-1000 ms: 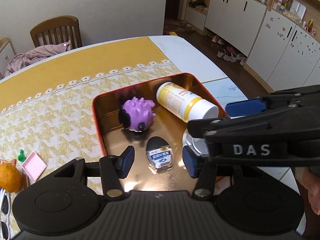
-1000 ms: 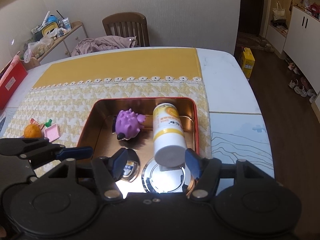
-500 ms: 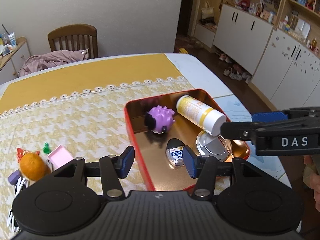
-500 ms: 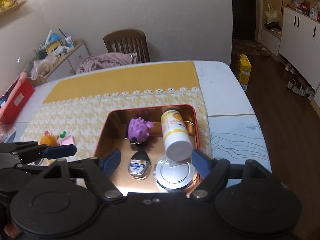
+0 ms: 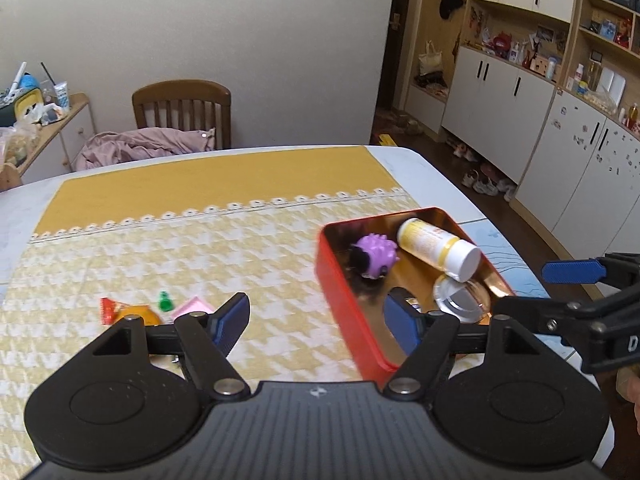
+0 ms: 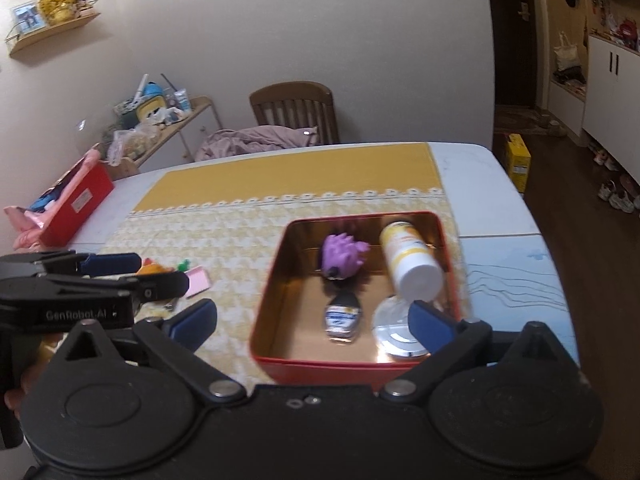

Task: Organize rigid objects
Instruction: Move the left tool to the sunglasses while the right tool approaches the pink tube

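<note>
Right wrist view: the red tin point(image 6: 340, 364) on the bench holds a purple spiky toy point(image 6: 343, 255), a key fob point(image 6: 342, 317) and a round lid point(image 6: 398, 330). The bottle point(image 6: 410, 262) lies in its right half, long axis running near to far, white cap nearest. Both the left gripper point(image 5: 316, 320) and right gripper point(image 6: 314, 320) have jaws apart, empty.

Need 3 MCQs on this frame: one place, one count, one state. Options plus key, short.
1. Where does the pink square piece lie?
A. inside the tin
B. on the cloth, left of the tin
C. on the chair

2. How many things lie in the red tin?
A. two
B. four
C. six

3. How do the two grippers stand?
A. both open, holding nothing
B. left shut on the bottle
C. right shut on the toy

Key: 1 B, it lies on the patterned cloth beside the orange. 2 B, purple spiky toy, white-capped bottle, small dark case, round silver lid. 3 A, left gripper and right gripper show wide gaps and nothing between the pads.
</note>
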`<state>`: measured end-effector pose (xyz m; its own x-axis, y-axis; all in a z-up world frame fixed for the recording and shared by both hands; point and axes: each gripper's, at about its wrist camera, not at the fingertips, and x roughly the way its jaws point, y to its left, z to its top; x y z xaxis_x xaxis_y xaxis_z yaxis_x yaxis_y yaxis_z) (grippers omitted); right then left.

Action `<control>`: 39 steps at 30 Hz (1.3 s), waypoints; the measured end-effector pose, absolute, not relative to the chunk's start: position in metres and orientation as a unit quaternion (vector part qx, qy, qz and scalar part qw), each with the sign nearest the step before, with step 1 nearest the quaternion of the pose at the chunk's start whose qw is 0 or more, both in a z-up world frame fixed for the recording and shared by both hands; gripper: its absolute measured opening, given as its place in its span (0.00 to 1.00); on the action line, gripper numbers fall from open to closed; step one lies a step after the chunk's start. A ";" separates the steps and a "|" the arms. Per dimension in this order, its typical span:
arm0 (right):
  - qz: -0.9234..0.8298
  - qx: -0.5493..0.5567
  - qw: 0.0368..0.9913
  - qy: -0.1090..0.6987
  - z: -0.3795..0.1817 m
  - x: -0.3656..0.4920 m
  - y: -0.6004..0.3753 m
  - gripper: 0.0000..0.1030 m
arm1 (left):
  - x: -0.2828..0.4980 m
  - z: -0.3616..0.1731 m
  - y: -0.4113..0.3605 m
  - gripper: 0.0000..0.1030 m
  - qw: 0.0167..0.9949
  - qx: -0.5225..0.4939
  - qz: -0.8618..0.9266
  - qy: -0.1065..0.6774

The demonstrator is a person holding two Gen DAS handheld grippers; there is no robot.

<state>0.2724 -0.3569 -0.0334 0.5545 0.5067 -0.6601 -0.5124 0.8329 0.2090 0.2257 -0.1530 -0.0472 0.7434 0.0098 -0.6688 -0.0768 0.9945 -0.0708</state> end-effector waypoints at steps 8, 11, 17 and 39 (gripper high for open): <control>0.318 0.000 0.875 0.364 -0.033 0.244 -0.312 1.00 | 0.195 -0.050 -0.101 0.77 0.934 -0.060 0.025 0.351; 0.317 0.005 0.875 0.365 -0.033 0.236 -0.295 1.00 | 0.182 -0.052 -0.078 0.81 0.935 -0.063 0.031 0.349; 0.311 0.008 0.874 0.374 -0.039 0.224 -0.264 1.00 | 0.160 -0.061 -0.032 0.81 0.935 -0.053 0.050 0.347; 0.288 -0.047 0.854 0.431 -0.096 0.221 -0.148 0.97 | 0.144 -0.143 0.049 0.81 0.916 -0.010 0.011 0.400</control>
